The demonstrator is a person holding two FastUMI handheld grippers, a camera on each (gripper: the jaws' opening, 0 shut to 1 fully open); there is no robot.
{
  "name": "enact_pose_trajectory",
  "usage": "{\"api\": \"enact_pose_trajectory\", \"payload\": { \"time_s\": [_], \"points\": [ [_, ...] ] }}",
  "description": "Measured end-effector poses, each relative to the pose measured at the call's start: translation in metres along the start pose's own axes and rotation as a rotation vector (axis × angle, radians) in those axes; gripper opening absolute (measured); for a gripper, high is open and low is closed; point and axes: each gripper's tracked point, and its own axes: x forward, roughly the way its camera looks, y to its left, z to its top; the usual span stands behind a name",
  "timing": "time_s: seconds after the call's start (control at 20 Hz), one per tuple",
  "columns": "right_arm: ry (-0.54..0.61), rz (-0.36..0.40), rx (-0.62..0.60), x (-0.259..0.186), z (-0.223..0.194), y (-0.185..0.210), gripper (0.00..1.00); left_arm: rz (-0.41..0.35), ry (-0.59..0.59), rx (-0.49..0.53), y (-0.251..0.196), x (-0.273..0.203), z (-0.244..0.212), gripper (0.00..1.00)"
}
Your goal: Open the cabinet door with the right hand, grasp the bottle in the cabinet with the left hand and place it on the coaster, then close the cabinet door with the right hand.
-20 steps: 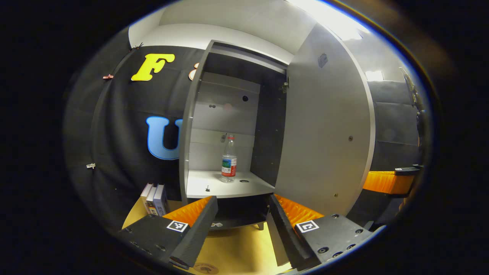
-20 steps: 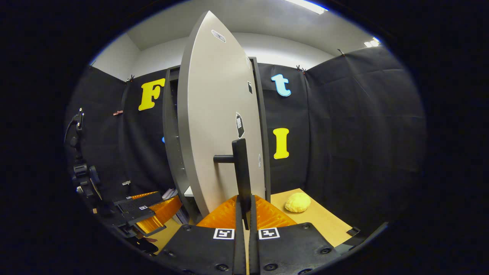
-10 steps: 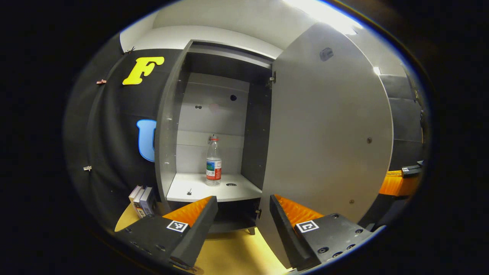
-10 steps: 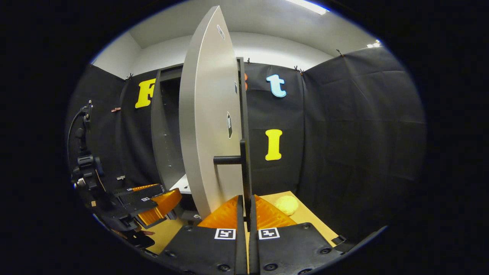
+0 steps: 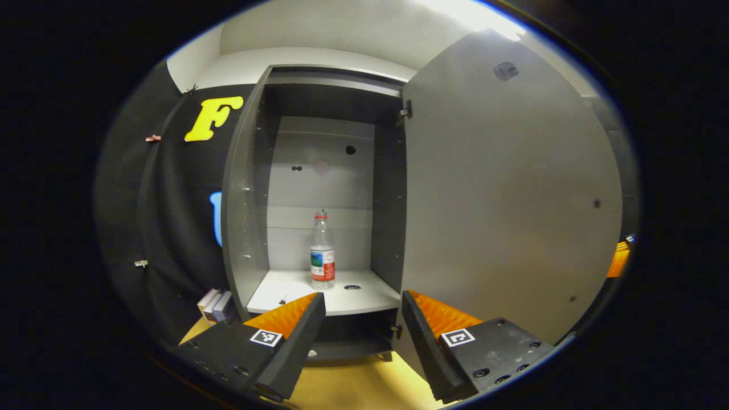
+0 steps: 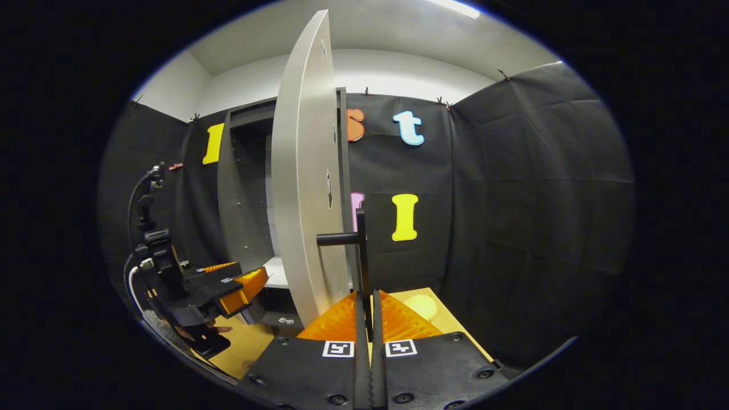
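Note:
A clear plastic bottle (image 5: 322,250) with a red cap and a coloured label stands upright on the pale shelf (image 5: 364,299) inside the grey cabinet (image 5: 242,199). The cabinet door (image 5: 501,199) is swung wide open to the right. In the left gripper view my left gripper (image 5: 362,319) is open, in front of the shelf's front edge and short of the bottle. In the right gripper view my right gripper (image 6: 368,307) is shut on the door's dark bar handle (image 6: 360,250), with the door (image 6: 304,188) seen nearly edge-on. The left gripper (image 6: 228,282) shows at lower left there.
Several books (image 5: 215,303) stand on the wooden table (image 5: 353,384) left of the cabinet. A yellow lumpy object (image 6: 422,306) lies on the table (image 6: 239,347) right of the door. A hand (image 6: 188,333) holds the left gripper.
The right gripper has swung the door further open, now nearly edge-on in its view. The left gripper has shifted so the cabinet interior and bottle sit more squarely ahead.

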Motion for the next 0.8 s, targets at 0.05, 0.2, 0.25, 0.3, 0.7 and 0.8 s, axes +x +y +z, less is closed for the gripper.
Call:
{"api": "enact_pose_trajectory", "payload": {
  "time_s": [0.05, 0.2, 0.25, 0.3, 0.7, 0.8],
  "points": [
    [-0.005, 0.001, -0.001, -0.003, 0.0, -0.004, 0.05, 0.018, -0.011, -0.004, 0.007, 0.008, 0.003, 0.82],
    [-0.03, 0.01, 0.02, -0.022, 0.005, -0.011, 0.05, 0.078, -0.057, 0.02, 0.029, 0.034, 0.017, 0.89],
    [-0.039, -0.006, 0.023, -0.026, 0.008, -0.018, 0.08, 0.102, -0.073, 0.046, 0.036, 0.044, 0.024, 0.91],
    [-0.051, -0.037, 0.013, -0.033, 0.01, -0.029, 0.08, 0.116, -0.089, 0.072, 0.042, 0.055, 0.027, 0.9],
    [-0.08, -0.366, -0.028, -0.037, 0.005, -0.122, 0.39, 0.139, -0.106, 0.112, 0.069, 0.154, 0.015, 0.91],
    [-0.099, -0.421, -0.029, -0.035, 0.007, -0.136, 0.71, 0.136, -0.087, 0.1, 0.075, 0.177, 0.007, 0.92]
  ]
}}
